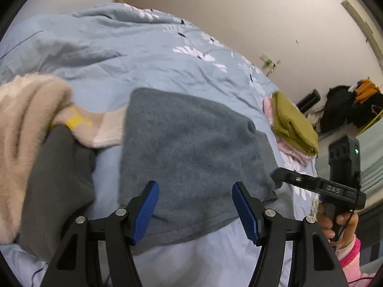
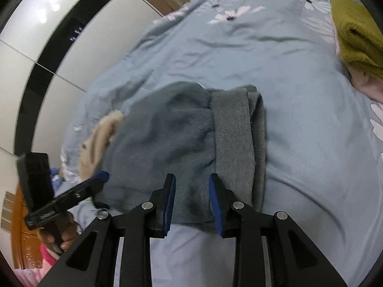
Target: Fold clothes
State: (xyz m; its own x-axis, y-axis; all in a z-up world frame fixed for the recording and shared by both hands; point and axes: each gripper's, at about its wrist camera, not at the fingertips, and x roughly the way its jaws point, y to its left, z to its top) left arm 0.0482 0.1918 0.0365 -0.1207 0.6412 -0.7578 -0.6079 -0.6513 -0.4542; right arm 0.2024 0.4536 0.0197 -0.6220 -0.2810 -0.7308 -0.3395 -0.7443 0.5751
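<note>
On the left of the bed sits a heap of unfolded clothes: a fluffy beige garment over a dark grey one. Just to its right, the blue-grey sweater lies flat on the light blue bedding, touching the beige piece at its left edge.

The left gripper hovers at the sweater's near hem, its 2 fingers spread wide with only cloth showing between them; nothing is pinched. The sweater stretches away from these fingers, toward the wall.

Further right, the right gripper stands at the sweater's right part, beside the ribbed grey band. Its fingers are partly apart, with the sweater's near edge between them; they do not look clamped, though contact is hard to judge. From this side the band runs lengthwise away from the fingers.

Both grippers sit at the same near edge, so the likely next fold carries that edge away from the person. The right gripper looks nearer to a grip.

At the far right, a folded olive piece rests on a pink one, well apart.
</note>
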